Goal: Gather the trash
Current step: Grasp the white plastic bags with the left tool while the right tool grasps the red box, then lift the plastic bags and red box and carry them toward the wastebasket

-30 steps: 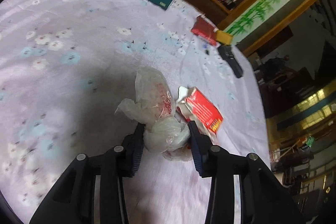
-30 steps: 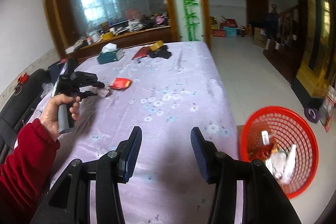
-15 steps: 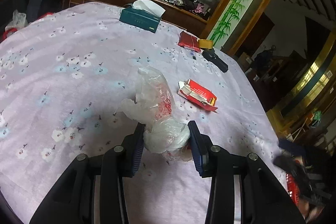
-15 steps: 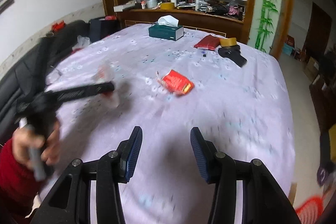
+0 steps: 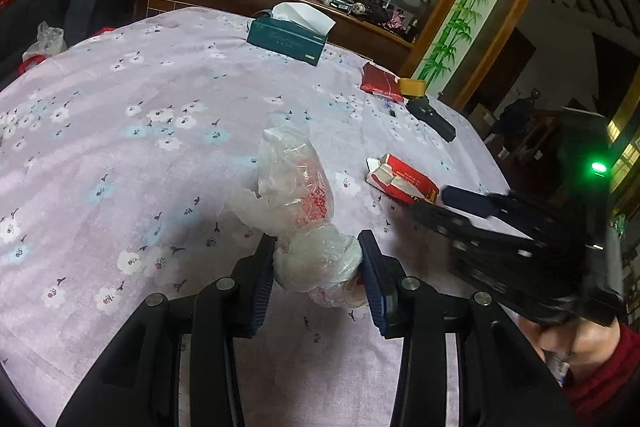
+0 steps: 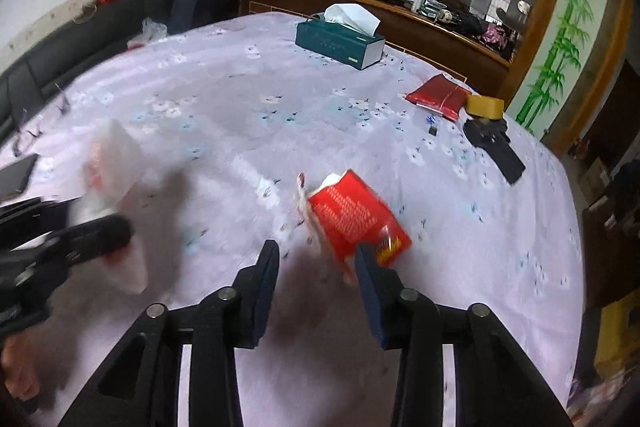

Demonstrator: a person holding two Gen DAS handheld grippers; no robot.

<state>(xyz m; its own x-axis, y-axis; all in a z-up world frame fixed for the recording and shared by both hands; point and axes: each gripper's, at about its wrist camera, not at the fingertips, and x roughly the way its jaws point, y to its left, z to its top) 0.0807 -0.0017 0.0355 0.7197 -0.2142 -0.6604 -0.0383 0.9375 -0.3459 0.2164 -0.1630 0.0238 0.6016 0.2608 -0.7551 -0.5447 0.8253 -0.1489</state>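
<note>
My left gripper (image 5: 318,269) is shut on a crumpled clear plastic bag (image 5: 296,187) with red print, held just above the purple flowered tablecloth (image 5: 120,131). The bag also shows, blurred, in the right wrist view (image 6: 114,163). A torn red carton (image 5: 402,183) lies on the cloth to the right of the bag. My right gripper (image 6: 318,269) is open and empty, its fingers just short of the red carton (image 6: 354,219). It shows from the side in the left wrist view (image 5: 464,201), next to the carton.
A teal tissue box (image 6: 338,41) stands at the far side. A red packet (image 6: 438,97), a yellow tape roll (image 6: 485,107) and a black object (image 6: 494,147) lie at the far right. A dark sofa (image 6: 80,27) runs along the left. A cluttered wooden sideboard (image 6: 380,1) stands behind.
My right gripper has swung from the red basket side round to the table and come up close to the red carton. My left gripper has lifted and tilted with the bag still in it.
</note>
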